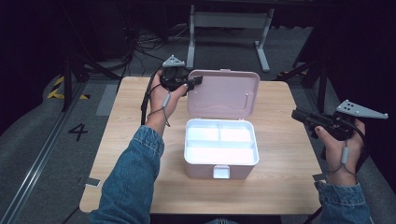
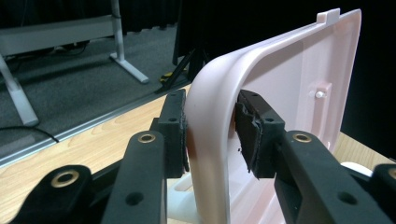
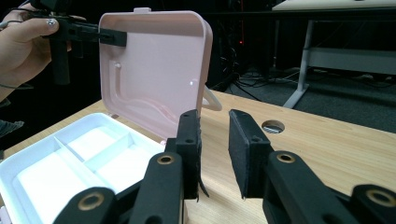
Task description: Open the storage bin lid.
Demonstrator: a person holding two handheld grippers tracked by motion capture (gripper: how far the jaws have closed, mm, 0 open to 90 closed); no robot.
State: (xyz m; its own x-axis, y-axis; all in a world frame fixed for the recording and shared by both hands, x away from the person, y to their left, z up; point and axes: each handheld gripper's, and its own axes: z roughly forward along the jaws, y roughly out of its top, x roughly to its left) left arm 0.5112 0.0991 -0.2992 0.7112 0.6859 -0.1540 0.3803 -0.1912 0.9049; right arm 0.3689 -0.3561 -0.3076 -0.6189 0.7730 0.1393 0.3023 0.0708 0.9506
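Item 1: pink storage box point(image 1: 220, 163), standing open near the middle of a light wooden table point(image 1: 280, 186). Front latch tab faces the person's side. Inside sits a white tray point(image 1: 221, 144) divided into 3 compartments: 2 smaller ones at the back, side by side, and 1 long one across the front. All 3 read as plain bright white; contents cannot be told beyond that.

Item 2: pink lid point(image 1: 224, 93), hinged at the back edge of the box and standing upright, its moulded inner face toward the person. A small peg and raised ribs show on that inner face in both gripper views.

Item 3: left gripper point(image 1: 192, 82), held in the left hand point(image 1: 164, 100) at the lid's upper left corner. In the left gripper view the rounded rim of the lid runs between the 2 black pads point(image 2: 254, 133); the left-side pad touches the rim, the other stands just off it, so the jaws straddle the lid with a slight gap.

Item 4: right gripper point(image 1: 299, 114), held in the right hand point(image 1: 338, 144) at the table's right edge, well apart from the box. Jaws parted, nothing between them.
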